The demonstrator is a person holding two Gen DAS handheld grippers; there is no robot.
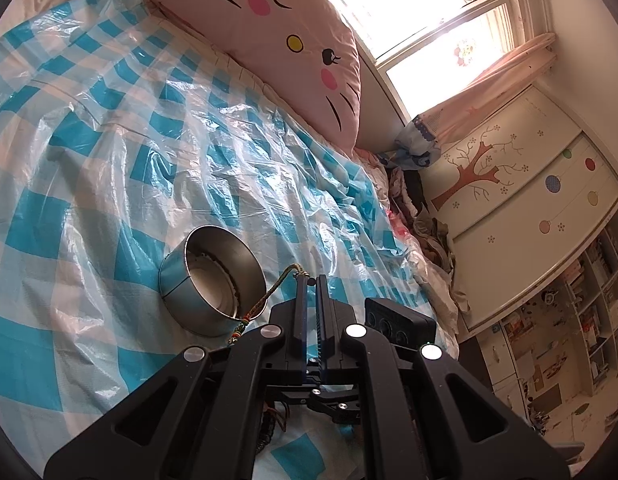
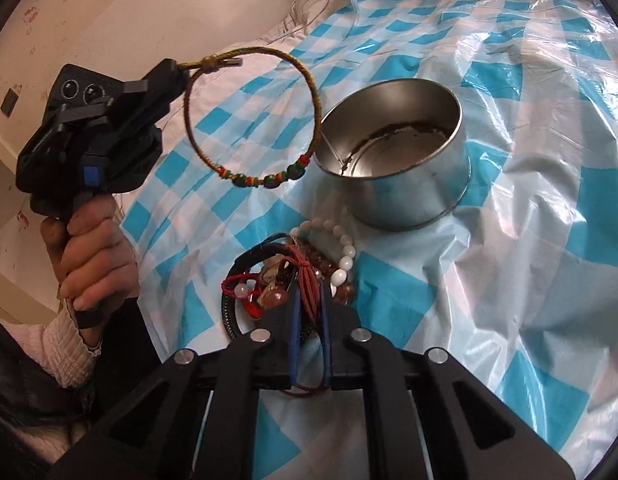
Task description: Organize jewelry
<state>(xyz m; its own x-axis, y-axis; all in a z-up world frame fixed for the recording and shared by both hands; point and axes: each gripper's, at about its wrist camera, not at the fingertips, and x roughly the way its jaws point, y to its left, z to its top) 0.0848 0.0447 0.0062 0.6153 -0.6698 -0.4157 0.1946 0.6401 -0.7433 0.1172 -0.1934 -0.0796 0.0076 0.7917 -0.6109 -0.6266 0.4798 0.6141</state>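
I judge the step in hand to be carrying one piece to the container: my left gripper (image 2: 177, 68) has its fingers closed on the knotted end of a braided olive-yellow cord bracelet with coloured beads (image 2: 253, 120), which hangs in the air as an open loop just beside the rim of the round stainless-steel tin (image 2: 393, 160) standing on the blue-and-white checked plastic sheet (image 2: 509, 280) spread over the bed. The next move, as I read it, calls for shifting the loop over the tin's mouth and parting the fingers so it drops inside; the cord is limp and could catch on the rim. The left hand (image 2: 93, 256) grips the handle upright, the gripper pointing toward the tin. My right gripper (image 2: 309, 304) sits low over the heap of remaining jewellery (image 2: 293, 276), including a white bead bracelet (image 2: 341, 248), its fingers narrowly apart around a bundle of red cord (image 2: 307, 280); I cannot tell whether they are pinching it.
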